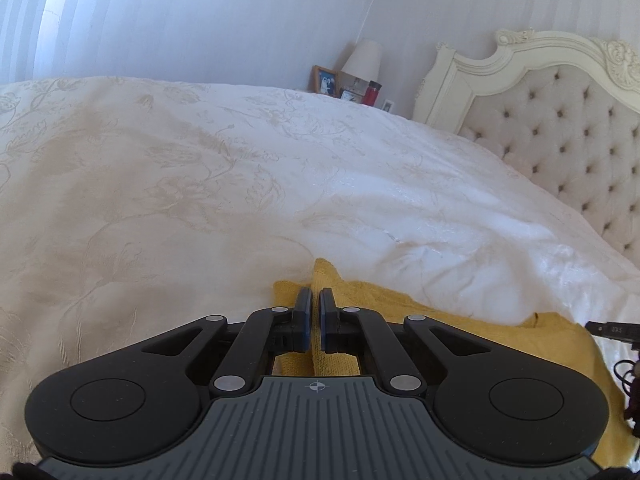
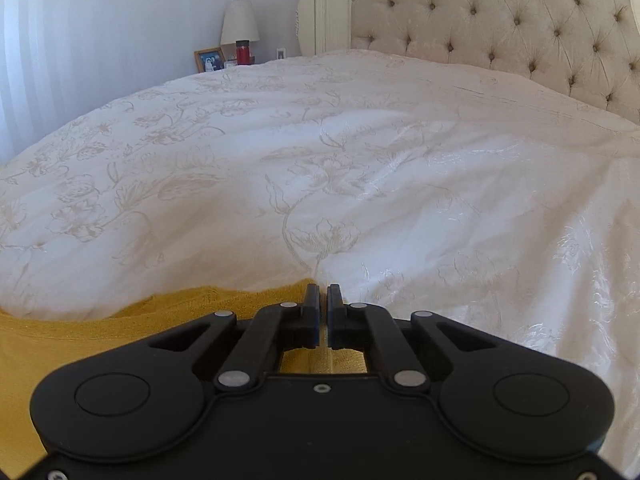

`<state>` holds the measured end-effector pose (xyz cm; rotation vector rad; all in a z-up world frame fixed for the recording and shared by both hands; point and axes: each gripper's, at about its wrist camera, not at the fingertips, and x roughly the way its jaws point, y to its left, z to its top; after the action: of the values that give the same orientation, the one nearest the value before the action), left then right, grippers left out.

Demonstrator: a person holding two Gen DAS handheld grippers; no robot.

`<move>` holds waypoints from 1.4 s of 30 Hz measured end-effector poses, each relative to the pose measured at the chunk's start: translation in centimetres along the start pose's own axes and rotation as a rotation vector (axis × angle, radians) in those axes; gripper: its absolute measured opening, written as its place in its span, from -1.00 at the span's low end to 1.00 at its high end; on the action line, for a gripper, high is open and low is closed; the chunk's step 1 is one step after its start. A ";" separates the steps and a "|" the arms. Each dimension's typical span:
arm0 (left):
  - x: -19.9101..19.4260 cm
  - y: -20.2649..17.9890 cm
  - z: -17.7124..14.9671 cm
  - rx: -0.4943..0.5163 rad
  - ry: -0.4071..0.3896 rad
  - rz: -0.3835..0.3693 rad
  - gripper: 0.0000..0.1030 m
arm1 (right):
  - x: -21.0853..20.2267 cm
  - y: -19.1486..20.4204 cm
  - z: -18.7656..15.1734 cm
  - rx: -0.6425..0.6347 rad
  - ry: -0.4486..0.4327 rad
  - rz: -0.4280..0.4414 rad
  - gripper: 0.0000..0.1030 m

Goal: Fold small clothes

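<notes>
Both hand-held grippers are closed on the same yellow knitted garment point(image 1: 460, 320), which lies on a white bedspread point(image 1: 200, 180) woven with a pale floral pattern. Low in the centre of the left wrist view, the left gripper point(image 1: 315, 300) has its jaws drawn narrow, and a raised ridge of the yellow cloth stands pinched between the blue-edged pads, rising a little beyond the fingertips. From there the garment spreads toward the lower right of that frame, where a small dark piece of equipment point(image 1: 610, 330) and some cables show at the edge. In the right wrist view the right gripper point(image 2: 323, 296) sits at the lower centre, jaws likewise narrow, clamping the garment's point(image 2: 100, 332) far edge where it meets the bedspread point(image 2: 360, 160); the yellow cloth fills the lower left of this frame and shows again under the linkage between the fingers. A tufted cream headboard point(image 2: 500, 20) fills the upper right of this view, and it appears along the right side of the left wrist view as well point(image 1: 560, 120). Near the upper centre of each frame stand a white lampshade point(image 2: 239, 23), a red bottle point(image 2: 242, 52) and a framed photo point(image 2: 209, 60) against a pale striped wall.
</notes>
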<state>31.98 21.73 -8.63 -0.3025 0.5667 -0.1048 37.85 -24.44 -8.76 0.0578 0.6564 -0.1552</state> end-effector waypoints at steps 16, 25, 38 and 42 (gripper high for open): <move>0.4 1.3 -0.3 -0.051 0.032 0.017 -0.30 | -3.7 -1.5 -1.1 0.029 -0.050 0.021 0.23; -0.6 0.7 -0.8 -0.020 0.033 0.034 -0.06 | -6.5 5.7 -3.7 -0.280 0.013 0.139 0.56; -0.2 1.0 -0.9 -0.026 0.058 0.031 0.18 | -5.7 6.9 -3.9 -0.199 0.030 0.097 0.79; -0.2 1.0 -0.9 -0.025 0.063 0.036 0.19 | -7.9 9.2 -4.6 -0.240 0.009 0.152 0.80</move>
<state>31.36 22.49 -9.59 -0.3145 0.6363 -0.0729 30.39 -13.92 -7.58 -0.1228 0.6731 0.0713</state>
